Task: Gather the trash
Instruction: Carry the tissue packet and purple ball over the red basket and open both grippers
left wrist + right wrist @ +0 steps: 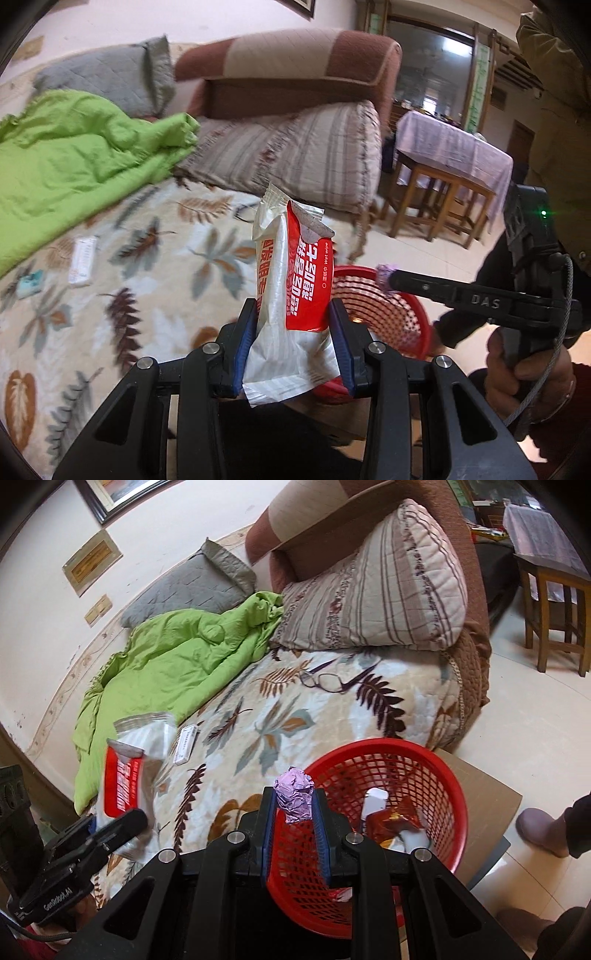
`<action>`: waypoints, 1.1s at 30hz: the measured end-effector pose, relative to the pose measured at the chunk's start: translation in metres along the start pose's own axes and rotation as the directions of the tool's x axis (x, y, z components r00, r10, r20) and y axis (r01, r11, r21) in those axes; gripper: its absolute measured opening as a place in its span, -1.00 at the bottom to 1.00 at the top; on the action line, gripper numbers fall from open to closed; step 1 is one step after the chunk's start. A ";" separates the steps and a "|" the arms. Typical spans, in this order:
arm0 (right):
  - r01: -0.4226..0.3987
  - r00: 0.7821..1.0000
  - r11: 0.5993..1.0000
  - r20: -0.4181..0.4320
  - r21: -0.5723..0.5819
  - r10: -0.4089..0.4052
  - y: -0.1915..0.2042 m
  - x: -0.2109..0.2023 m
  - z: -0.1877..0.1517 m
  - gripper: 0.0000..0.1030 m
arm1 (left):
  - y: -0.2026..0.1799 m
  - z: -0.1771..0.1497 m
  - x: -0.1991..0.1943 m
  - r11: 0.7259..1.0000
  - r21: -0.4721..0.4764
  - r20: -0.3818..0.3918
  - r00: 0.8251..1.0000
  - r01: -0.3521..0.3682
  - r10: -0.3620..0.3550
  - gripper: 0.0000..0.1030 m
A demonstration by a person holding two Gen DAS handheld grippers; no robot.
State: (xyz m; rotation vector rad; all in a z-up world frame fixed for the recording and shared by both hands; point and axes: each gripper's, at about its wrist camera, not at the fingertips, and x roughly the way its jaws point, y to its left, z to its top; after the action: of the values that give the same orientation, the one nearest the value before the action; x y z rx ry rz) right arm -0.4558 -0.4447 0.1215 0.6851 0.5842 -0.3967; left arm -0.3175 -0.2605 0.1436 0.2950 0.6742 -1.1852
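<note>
A red-and-white wet-wipe packet (295, 291) stands upright, clamped between the blue pads of the left gripper (293, 332); its lower end crumples out of sight behind the gripper. The right gripper (294, 806) pinches a crumpled purple wrapper (294, 794) just at the near rim of a red mesh basket (436, 760), which holds a red foil wrapper (393, 818) and white scraps, partly hidden by the gripper. The basket sits on a low worktop (491, 786) beside the bed (258, 716), where a small white box (184, 744), spectacles (325, 682) and a green quilt (166, 664) lie. A teal item (31, 282) is too blurred to identify.
</note>
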 end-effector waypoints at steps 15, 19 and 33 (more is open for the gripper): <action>0.059 0.998 0.997 0.010 0.058 -0.059 -0.034 -0.001 0.006 -0.59 | -0.023 0.014 0.067 0.994 -0.029 -0.120 0.987 0.105 -0.108 -0.28; 0.069 0.998 0.995 0.002 0.069 -0.069 -0.040 0.003 0.007 -0.57 | -0.028 0.012 0.081 0.992 -0.027 -0.151 0.981 0.122 -0.124 -0.28; 0.158 0.987 0.985 -0.004 0.074 -0.158 -0.038 0.003 0.002 -0.02 | -0.010 0.005 0.074 0.993 -0.072 -0.132 0.986 0.091 -0.100 0.20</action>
State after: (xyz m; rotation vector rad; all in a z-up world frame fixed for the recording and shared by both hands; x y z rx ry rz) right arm -0.4727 -0.4739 0.1029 0.7119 0.6265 -0.5688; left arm -0.3091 -0.3223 0.1023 0.2924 0.8521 -1.2398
